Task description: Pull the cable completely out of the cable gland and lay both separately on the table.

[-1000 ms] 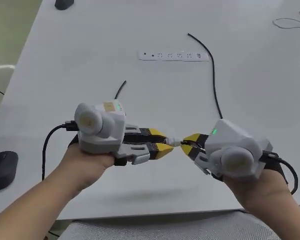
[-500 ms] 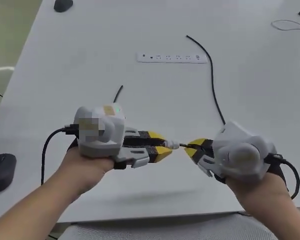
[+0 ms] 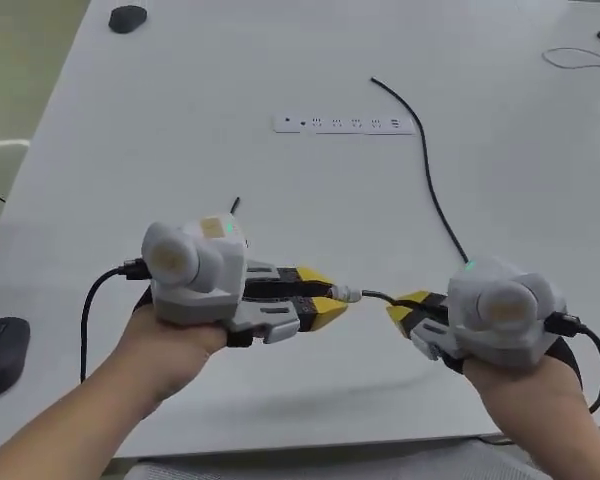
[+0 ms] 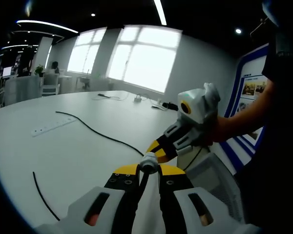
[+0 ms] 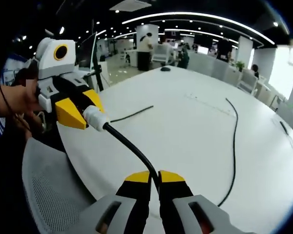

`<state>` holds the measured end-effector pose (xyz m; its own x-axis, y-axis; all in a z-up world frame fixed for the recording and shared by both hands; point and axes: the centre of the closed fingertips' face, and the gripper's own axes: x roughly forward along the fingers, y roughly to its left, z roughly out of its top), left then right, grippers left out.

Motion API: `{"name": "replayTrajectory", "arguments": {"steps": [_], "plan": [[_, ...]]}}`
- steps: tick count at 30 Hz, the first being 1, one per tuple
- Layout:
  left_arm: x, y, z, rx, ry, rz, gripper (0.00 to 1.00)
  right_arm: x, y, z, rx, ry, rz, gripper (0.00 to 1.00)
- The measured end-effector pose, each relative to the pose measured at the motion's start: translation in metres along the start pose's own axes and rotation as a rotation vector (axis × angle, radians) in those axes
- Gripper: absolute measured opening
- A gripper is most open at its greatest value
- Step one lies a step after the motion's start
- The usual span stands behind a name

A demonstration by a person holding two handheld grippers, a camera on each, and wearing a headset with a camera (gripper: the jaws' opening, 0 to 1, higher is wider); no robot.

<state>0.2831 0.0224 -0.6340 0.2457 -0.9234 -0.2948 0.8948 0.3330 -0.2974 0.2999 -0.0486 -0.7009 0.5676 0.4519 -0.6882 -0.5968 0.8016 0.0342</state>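
Observation:
My left gripper (image 3: 332,298) is shut on a small white cable gland (image 3: 347,294), held above the table's near edge. A black cable (image 3: 377,297) runs out of the gland to my right gripper (image 3: 404,308), which is shut on it a short way to the right. In the right gripper view the cable (image 5: 130,146) curves from my jaws up to the gland (image 5: 94,117) in the left gripper (image 5: 74,113). The cable's tail (image 3: 235,206) lies on the table behind the left gripper. The left gripper view shows the gland (image 4: 149,162) at my tips and the right gripper (image 4: 159,148) just beyond.
A white power strip (image 3: 345,124) lies mid-table, with a long black cord (image 3: 426,165) running toward me on the right. One dark mouse (image 3: 2,345) sits at the left edge, another (image 3: 128,17) at the far left. A thin white cord (image 3: 576,58) lies far right.
My right gripper has moved right, away from the left one, and more black cable now shows between them. The tail on the table has grown shorter.

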Motion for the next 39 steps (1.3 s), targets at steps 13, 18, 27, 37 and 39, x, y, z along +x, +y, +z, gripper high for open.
{"name": "replayTrajectory", "arguments": {"steps": [13,18,27,37,39], "plan": [[0.006,-0.008,-0.001,-0.002,0.0,-0.005,0.15,0.007,-0.011,-0.023,0.178,0.045,-0.024,0.0],[0.003,-0.005,-0.002,-0.005,0.001,0.003,0.15,0.002,-0.008,-0.023,0.117,0.044,-0.02,0.0],[-0.004,0.001,-0.001,-0.017,-0.012,0.025,0.15,-0.011,-0.003,-0.018,0.033,0.015,0.001,0.02],[-0.004,0.001,-0.001,-0.022,-0.013,0.027,0.15,-0.025,0.006,0.006,-0.092,-0.042,0.021,0.16],[-0.003,0.0,0.0,-0.027,-0.016,0.025,0.15,-0.026,0.009,0.01,-0.139,-0.038,0.02,0.17]]}}
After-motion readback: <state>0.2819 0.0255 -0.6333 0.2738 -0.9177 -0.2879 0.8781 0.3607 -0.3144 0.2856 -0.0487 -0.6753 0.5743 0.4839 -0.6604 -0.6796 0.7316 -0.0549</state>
